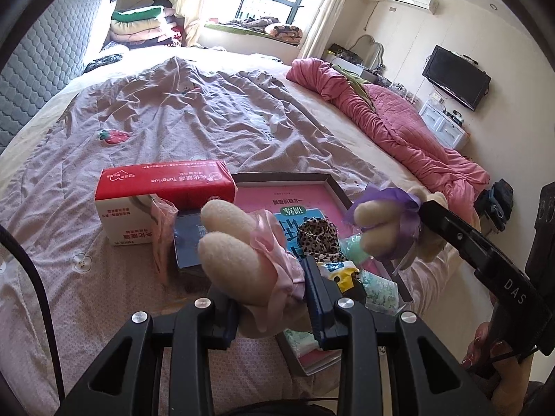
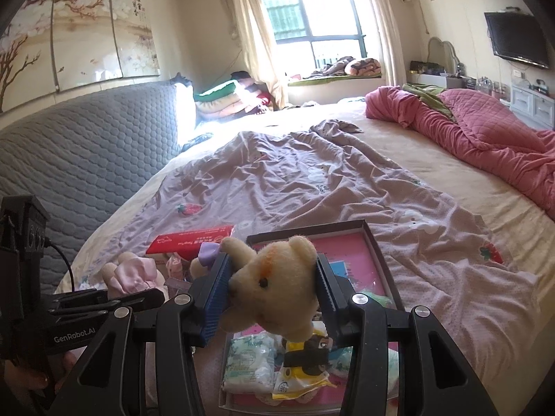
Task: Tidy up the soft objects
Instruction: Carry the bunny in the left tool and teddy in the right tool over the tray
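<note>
My left gripper [image 1: 274, 298] is shut on a cream plush toy in a pink dress [image 1: 242, 249], whose legs stick up toward the camera. The right wrist view shows this gripper [image 2: 152, 294] low on the left with the pink-dressed toy [image 2: 128, 274]. My right gripper [image 2: 272, 294] is shut on the head of a cream plush bear [image 2: 274, 284] with a purple bow. From the left wrist view the right gripper [image 1: 425, 209] comes in from the right, holding the purple-ribboned bear [image 1: 378, 222]. Both toys hang just above a shallow dark box [image 1: 333, 187].
The shallow box [image 2: 374, 242] holds a pink book, a leopard-print cloth [image 1: 319, 235], tissue packets [image 2: 246, 360] and a yellow packet [image 2: 301, 378]. A red and white carton [image 1: 163, 187] lies left of it on the lilac sheet. A pink quilt [image 1: 399, 128] is heaped at the right.
</note>
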A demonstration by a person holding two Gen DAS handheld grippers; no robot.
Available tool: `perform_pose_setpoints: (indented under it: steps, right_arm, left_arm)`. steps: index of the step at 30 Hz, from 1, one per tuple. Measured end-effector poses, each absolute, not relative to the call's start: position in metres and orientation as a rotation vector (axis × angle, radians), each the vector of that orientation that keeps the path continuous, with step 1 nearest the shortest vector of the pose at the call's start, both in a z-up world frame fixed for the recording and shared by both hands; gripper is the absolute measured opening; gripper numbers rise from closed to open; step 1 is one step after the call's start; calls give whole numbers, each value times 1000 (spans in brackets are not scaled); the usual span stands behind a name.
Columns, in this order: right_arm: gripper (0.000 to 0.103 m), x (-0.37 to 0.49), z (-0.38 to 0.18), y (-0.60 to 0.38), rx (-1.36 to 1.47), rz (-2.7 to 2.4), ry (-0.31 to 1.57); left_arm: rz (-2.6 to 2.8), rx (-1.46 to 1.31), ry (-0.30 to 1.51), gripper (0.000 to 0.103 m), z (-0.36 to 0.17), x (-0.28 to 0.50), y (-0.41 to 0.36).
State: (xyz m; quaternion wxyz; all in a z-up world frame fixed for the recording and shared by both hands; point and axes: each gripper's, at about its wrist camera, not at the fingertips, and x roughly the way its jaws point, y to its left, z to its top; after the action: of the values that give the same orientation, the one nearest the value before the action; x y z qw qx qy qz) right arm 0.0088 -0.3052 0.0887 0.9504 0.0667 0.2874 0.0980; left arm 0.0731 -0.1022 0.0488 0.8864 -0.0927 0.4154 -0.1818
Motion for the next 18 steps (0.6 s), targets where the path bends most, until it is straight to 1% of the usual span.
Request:
perform_pose_setpoints:
  steps: [18]
  right_arm:
    - [49,9,77,-346,188,116,581]
  left_arm:
    - [-416,-139,899,33,28,77,-129]
